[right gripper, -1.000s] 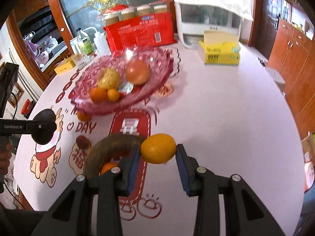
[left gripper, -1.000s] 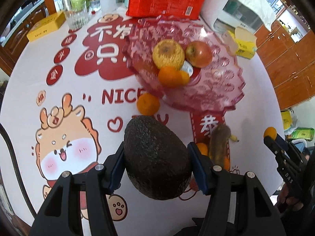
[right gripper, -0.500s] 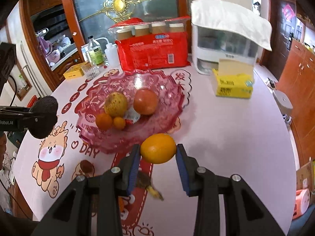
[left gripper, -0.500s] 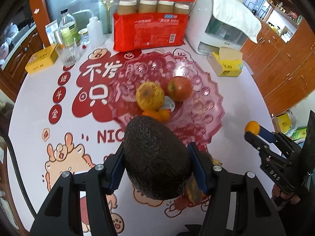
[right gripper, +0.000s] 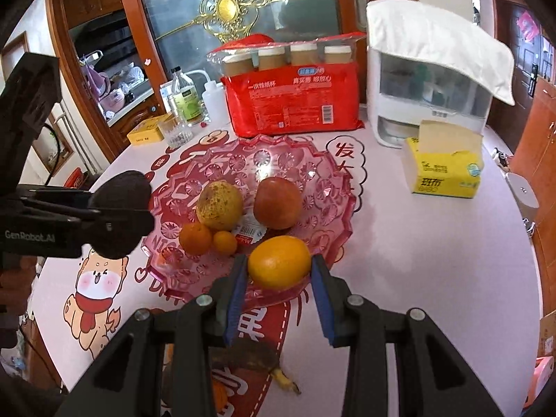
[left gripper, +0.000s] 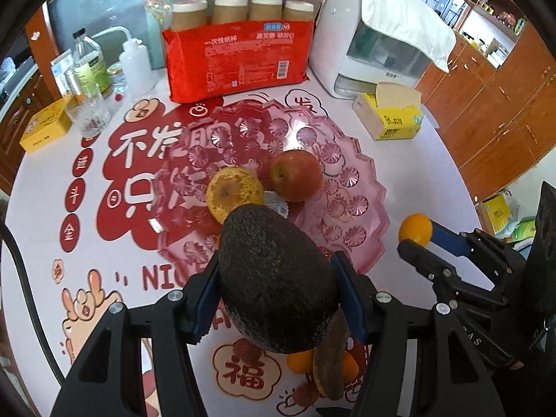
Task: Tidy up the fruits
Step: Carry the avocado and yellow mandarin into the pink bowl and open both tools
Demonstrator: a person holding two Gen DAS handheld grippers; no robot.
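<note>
One avocado [left gripper: 278, 278] clamped in left gripper [left gripper: 278, 299], above pink dish [left gripper: 361, 187] rim at 6 o'clock. One orange [right gripper: 279, 260] clamped in right gripper [right gripper: 278, 278]. In dish: one apple [right gripper: 277, 203], one yellow fruit [right gripper: 219, 205], two mandarins [right gripper: 195, 238].

Left wrist view: high, steep downward look over pink fruit bowl [left gripper: 365, 187], close. Right wrist view: lower, from right, more level, faces bowl [right gripper: 333, 187] and cabinets. Shared: bowl, red package [left gripper: 239, 59] [right gripper: 292, 100], each other's gripper.
</note>
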